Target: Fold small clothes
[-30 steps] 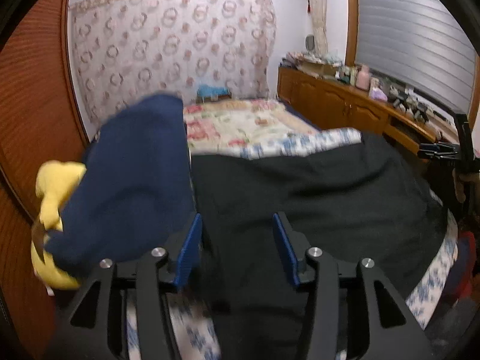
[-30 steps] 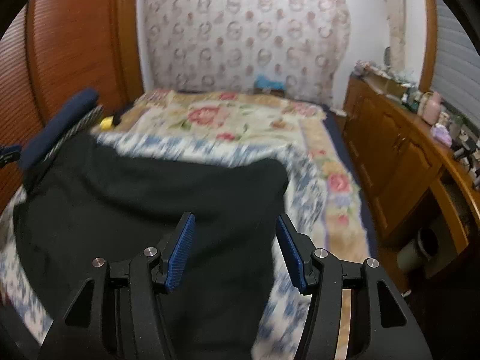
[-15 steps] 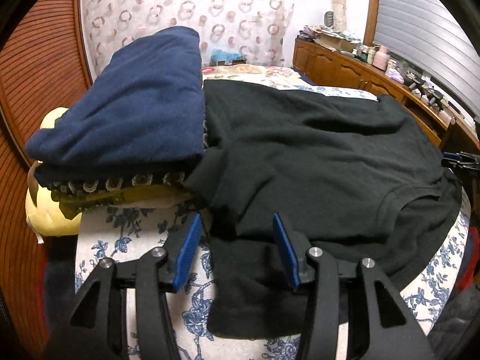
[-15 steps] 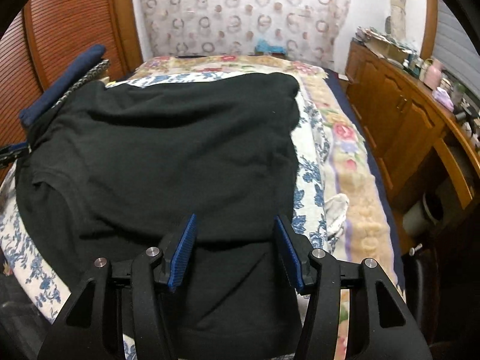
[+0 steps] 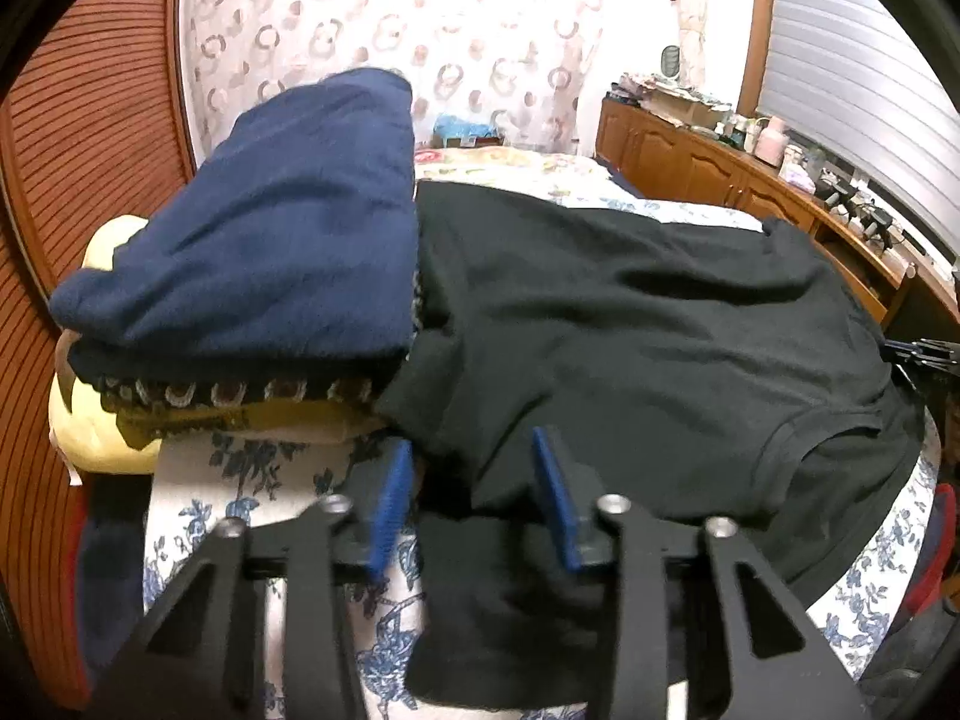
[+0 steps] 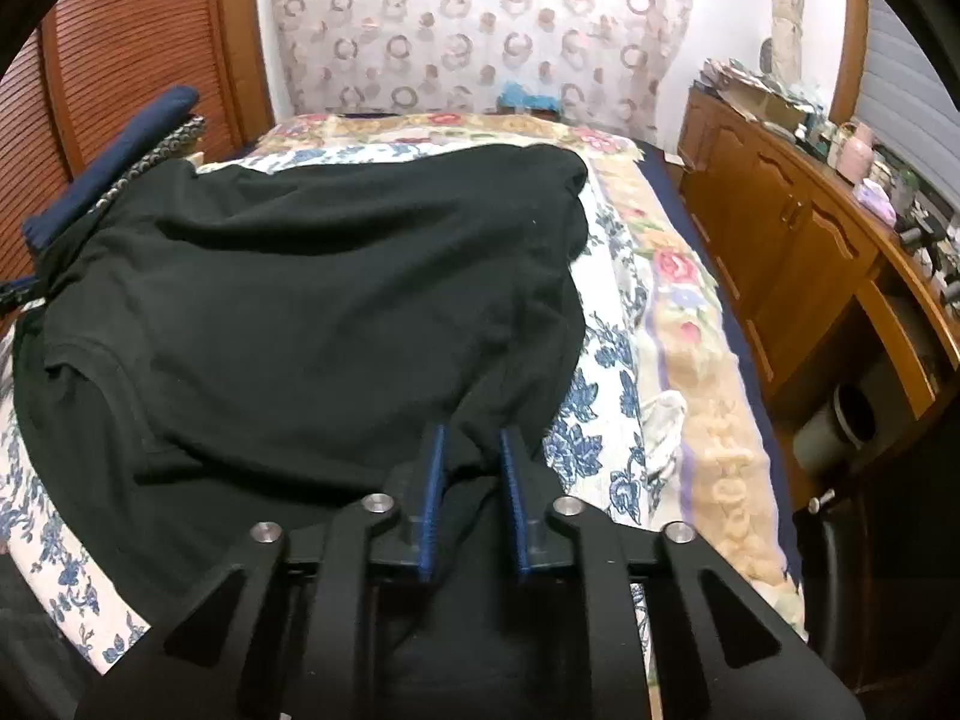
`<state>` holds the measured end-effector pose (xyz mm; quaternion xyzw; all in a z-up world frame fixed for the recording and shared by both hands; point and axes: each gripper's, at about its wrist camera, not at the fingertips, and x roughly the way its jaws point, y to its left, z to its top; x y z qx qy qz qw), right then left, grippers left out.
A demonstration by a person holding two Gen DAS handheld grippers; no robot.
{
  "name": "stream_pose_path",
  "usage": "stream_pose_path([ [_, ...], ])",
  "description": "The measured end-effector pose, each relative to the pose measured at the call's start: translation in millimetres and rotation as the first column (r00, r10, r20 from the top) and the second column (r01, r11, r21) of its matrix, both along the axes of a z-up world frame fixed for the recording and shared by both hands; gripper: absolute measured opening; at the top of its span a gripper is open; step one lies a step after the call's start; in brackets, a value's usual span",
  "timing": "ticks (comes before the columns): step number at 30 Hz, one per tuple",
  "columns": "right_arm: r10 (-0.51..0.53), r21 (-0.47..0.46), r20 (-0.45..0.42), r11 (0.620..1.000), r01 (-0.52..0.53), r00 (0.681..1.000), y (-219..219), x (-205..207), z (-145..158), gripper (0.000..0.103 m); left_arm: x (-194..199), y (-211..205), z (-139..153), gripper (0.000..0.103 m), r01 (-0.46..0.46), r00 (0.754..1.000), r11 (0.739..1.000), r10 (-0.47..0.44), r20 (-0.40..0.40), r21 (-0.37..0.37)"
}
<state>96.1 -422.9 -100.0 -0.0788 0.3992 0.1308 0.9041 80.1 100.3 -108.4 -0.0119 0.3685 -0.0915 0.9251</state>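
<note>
Room: bedroom, patterned curtain [image 6: 480, 30] at the far end, slatted wooden doors to one side, wooden cabinets [image 6: 780, 252] along the other.
Bed [image 6: 624, 372]: blue-flowered sheet on top, floral quilt beyond; carries all the clothes.
Black shirt [image 6: 312, 300]: spread flat across the near part of the bed, collar toward the near edge, one sleeve hanging over it. Soft, light, limp knit by the look; likely to drape and bunch rather than hold a crease, not slippery, nothing fragile. Best taken at a hem, shoulder seam or sleeve edge, pinching both layers.
Folded stack [image 5: 258, 252]: navy garment over a patterned one and a yellow one, just beside the shirt, touching its edge.
Right gripper [image 6: 471, 471]: narrowed onto a bunched fold of the shirt at its near right side, cloth pinched between the blue pads.
Left gripper [image 5: 474, 498]: wide, pads either side of the shirt's near left edge, not closed on it.
</note>
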Motion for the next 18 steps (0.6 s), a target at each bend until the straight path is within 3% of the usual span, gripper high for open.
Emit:
stream_pose_path([
  [2, 0.029, -0.001, 0.007, 1.0, -0.029, 1.0, 5, -2, 3, 0.007, 1, -1, 1, 0.022, 0.0, 1.0, 1.0, 0.0, 0.005, 0.016],
  [9, 0.056, 0.025, 0.105, 0.998, -0.059, 0.993, 14, -13, 29, 0.006, 5, 0, 0, 0.01, -0.02, 1.0, 0.999, 0.019, 0.003, 0.027],
  [18, 0.043, 0.057, 0.201, 0.997, -0.055, 0.979, 12, -19, 58, 0.005, -11, 0, 27, 0.004, -0.001, 0.996, 1.0, 0.003, 0.091, -0.021],
])
